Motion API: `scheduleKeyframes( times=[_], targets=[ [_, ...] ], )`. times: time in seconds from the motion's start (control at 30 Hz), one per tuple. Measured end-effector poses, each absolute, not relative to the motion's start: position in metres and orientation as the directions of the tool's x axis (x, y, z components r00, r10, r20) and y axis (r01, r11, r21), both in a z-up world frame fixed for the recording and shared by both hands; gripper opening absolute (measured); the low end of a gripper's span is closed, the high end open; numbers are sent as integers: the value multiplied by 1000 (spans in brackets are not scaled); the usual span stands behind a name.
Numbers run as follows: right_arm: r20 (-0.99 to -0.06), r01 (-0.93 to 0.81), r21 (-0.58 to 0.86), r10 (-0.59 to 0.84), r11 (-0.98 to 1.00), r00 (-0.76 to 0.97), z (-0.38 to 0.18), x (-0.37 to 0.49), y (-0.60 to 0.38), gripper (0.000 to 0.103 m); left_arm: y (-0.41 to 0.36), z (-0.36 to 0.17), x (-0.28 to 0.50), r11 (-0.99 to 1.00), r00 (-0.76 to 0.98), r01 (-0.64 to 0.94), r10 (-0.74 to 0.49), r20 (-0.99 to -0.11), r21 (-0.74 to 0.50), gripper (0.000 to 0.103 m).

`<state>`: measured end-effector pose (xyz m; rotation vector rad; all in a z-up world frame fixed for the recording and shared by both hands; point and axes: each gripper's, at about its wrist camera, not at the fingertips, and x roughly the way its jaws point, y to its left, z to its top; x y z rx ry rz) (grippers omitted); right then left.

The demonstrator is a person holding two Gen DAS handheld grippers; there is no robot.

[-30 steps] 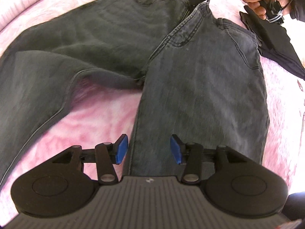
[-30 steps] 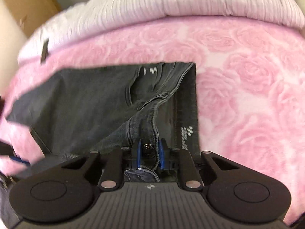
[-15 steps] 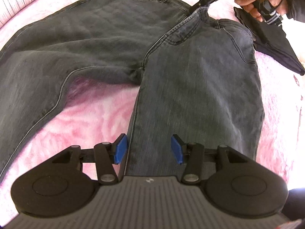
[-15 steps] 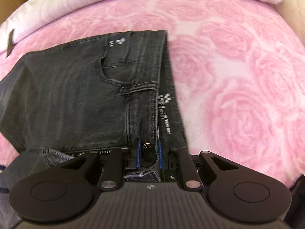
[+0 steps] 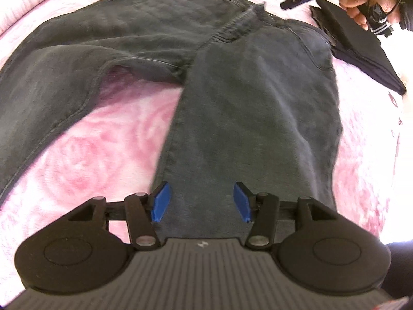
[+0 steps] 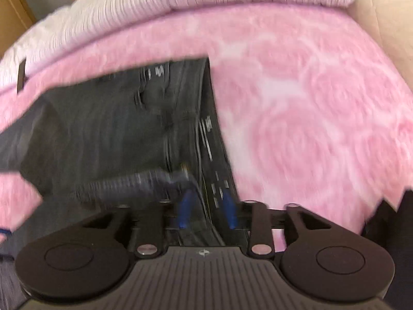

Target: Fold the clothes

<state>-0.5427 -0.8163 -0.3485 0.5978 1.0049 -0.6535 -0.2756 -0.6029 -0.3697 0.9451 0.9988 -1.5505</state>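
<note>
Dark grey jeans [image 5: 258, 108] lie spread front-up on a pink rose-patterned blanket [image 5: 108, 160], legs apart. My left gripper [image 5: 201, 201] hovers over the inner edge of the right-hand leg. Its jaws are opening, and its blue pads [image 5: 160, 201] press on nothing. At the top right a hand holds my right gripper [image 5: 286, 5], its tip just off the waistband [image 5: 245, 23]. In the blurred right wrist view the right gripper [image 6: 206, 211] is opening. The waistband flap [image 6: 144, 180] lies loose just left of its pads, the jeans [image 6: 103, 129] beyond.
A folded black garment [image 5: 361, 51] lies on the blanket to the right of the jeans. A striped white and pink pillow [image 6: 206, 2] runs along the far edge of the bed. Brown cardboard [image 6: 13, 13] stands beyond it, and a beige wall [image 6: 387, 25] to the right.
My right gripper let go of the buttoned waistband, opened and pulled back from it. The left gripper drew back along the leg and its jaws widened a little.
</note>
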Motion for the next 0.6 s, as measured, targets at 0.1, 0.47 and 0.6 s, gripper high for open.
scheduleKeyframes(
  times=[0.1, 0.47, 0.6],
  targets=[
    [-920, 730, 140, -185, 669, 346, -366, -551, -808, 40, -605, -376, -287, -159, -184, 977, -312, -932, -140, 50],
    [-961, 788, 30, -198, 615, 191, -377, -578, -794, 30, -587, -362, -285, -123, -149, 986, -295, -944, -117, 53],
    [-938, 812, 37, -259, 583, 229, -358, -587, -784, 33, -558, -353, -264, -57, -82, 996, -282, -956, -69, 59]
  ],
)
